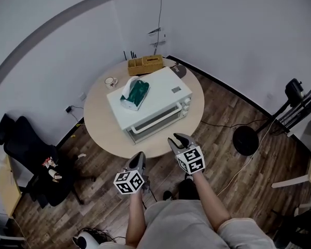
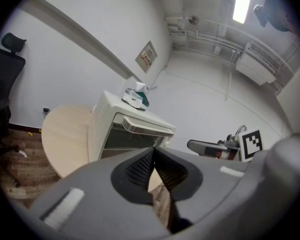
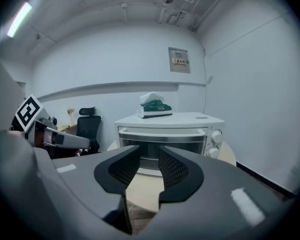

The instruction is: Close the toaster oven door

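Toaster oven door [image 3: 180, 143] ahead, apart from left hand-held gripper [image 2: 154, 153], jaws together, and right hand-held gripper [image 3: 149, 155], jaws parted, empty

Bright ceiling strip light [image 2: 241, 1]; fisheye edges warp and darken.

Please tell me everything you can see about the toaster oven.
The toaster oven is a white box standing upright on the round table. Its glass door, with a bar handle along the top, looks shut. Two knobs sit beside the door. A green and white packet lies on its top. Nothing else touches it.
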A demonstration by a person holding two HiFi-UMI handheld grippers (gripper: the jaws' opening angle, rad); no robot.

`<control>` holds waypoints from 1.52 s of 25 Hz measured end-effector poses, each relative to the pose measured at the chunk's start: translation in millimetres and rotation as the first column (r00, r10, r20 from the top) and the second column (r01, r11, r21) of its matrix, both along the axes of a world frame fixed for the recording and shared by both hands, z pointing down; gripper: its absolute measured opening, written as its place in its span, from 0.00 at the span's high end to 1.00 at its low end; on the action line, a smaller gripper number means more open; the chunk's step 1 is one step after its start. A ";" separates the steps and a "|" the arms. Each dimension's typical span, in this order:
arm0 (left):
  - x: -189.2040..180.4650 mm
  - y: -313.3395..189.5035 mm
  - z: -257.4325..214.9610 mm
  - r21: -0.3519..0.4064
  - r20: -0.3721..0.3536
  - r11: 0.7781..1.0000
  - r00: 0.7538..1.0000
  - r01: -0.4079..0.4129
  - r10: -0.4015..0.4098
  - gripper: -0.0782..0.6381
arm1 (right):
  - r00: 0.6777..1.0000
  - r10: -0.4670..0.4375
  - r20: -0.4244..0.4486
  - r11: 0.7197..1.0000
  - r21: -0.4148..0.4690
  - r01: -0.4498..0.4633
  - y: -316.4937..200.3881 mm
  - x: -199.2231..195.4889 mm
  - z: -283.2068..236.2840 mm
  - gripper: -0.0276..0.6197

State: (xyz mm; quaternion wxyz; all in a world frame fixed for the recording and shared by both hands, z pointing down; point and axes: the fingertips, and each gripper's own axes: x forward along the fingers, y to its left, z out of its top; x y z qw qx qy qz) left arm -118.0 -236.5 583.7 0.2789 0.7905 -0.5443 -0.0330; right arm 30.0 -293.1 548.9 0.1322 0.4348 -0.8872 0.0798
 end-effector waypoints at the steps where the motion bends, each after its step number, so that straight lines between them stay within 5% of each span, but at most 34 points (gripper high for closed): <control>1: -0.1 2.3 1.2 -0.003 0.005 1.000 1.000 0.001 -0.001 0.81 | 1.000 0.016 0.017 1.000 -0.013 -0.016 5.2 2.3 4.4 0.79; 19: 13.0 15.1 7.1 0.001 0.024 1.000 0.999 -0.025 0.025 0.81 | 0.988 0.119 0.100 0.993 -0.040 -0.115 48.5 32.3 10.7 0.84; 28: 21.7 16.2 0.4 0.032 0.092 0.998 0.995 -0.050 0.047 0.81 | 0.989 0.091 0.113 0.996 -0.033 -0.088 54.5 20.8 6.6 0.95; 38: 13.3 20.4 -4.2 0.045 0.108 0.998 0.994 -0.035 0.030 0.81 | 0.988 0.066 0.143 0.997 -0.040 -0.061 55.5 6.0 4.6 0.96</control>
